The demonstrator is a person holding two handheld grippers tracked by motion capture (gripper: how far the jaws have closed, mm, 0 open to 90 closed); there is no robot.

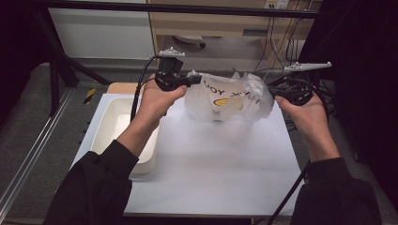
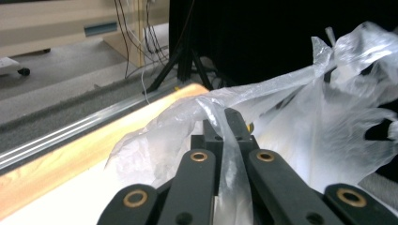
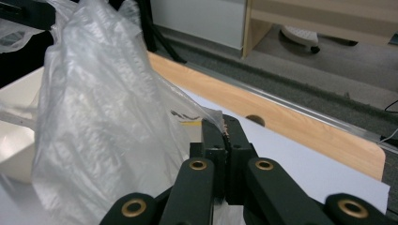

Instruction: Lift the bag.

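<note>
A thin translucent plastic bag (image 1: 228, 97) with dark lettering and a yellow mark hangs stretched between my two grippers above the far part of the white table (image 1: 211, 159). My left gripper (image 1: 196, 80) is shut on the bag's left edge; in the left gripper view a strip of the bag (image 2: 300, 122) runs between the closed jaws of my left gripper (image 2: 228, 123). My right gripper (image 1: 277, 90) is shut on the bag's right edge, and in the right gripper view the film of the bag (image 3: 103, 117) is pinched at the tips of my right gripper (image 3: 224, 125).
A white rectangular tub (image 1: 107, 123) sits on the table at the left, under my left forearm. A wooden strip (image 3: 300, 126) borders the far edge. Beyond it are metal floor rails, stand legs (image 2: 180, 63) and cables.
</note>
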